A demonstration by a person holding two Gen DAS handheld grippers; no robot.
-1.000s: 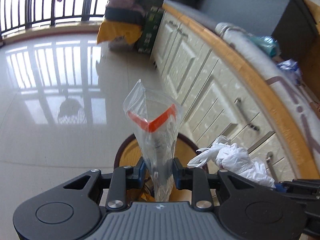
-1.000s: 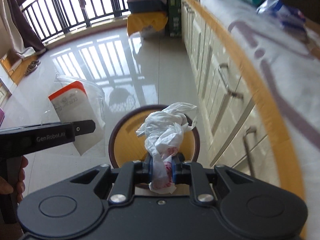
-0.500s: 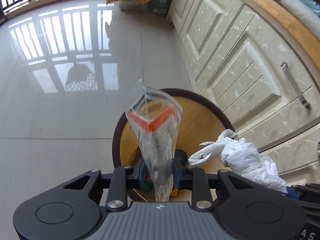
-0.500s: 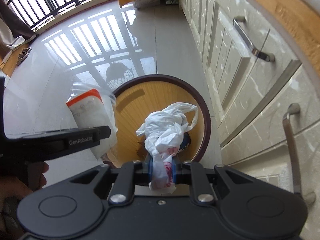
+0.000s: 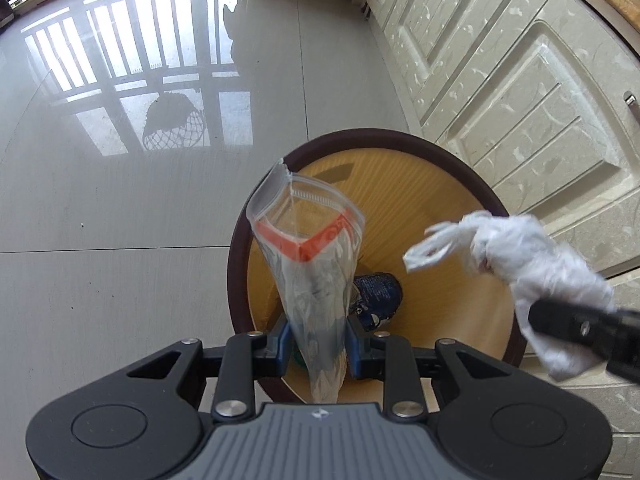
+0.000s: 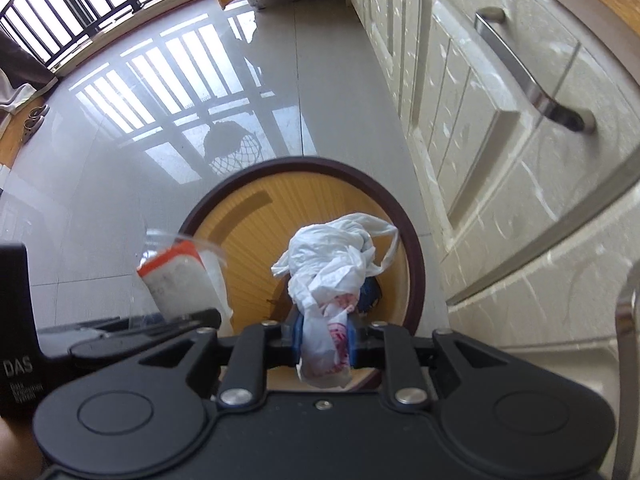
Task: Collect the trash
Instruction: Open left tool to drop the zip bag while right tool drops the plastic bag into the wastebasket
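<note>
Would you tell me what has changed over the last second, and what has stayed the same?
Both grippers tipped down and closed in over the bin. The left gripper still clamps the zip bag; the right gripper still clamps the white plastic bag. Nothing released.

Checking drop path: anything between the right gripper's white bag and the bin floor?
Right wrist view: open air below the white plastic bag, then a dark blue wrapper already lying in the bin.

Bin [image 5: 236, 264] on tiled floor [image 5: 100, 200]
</note>
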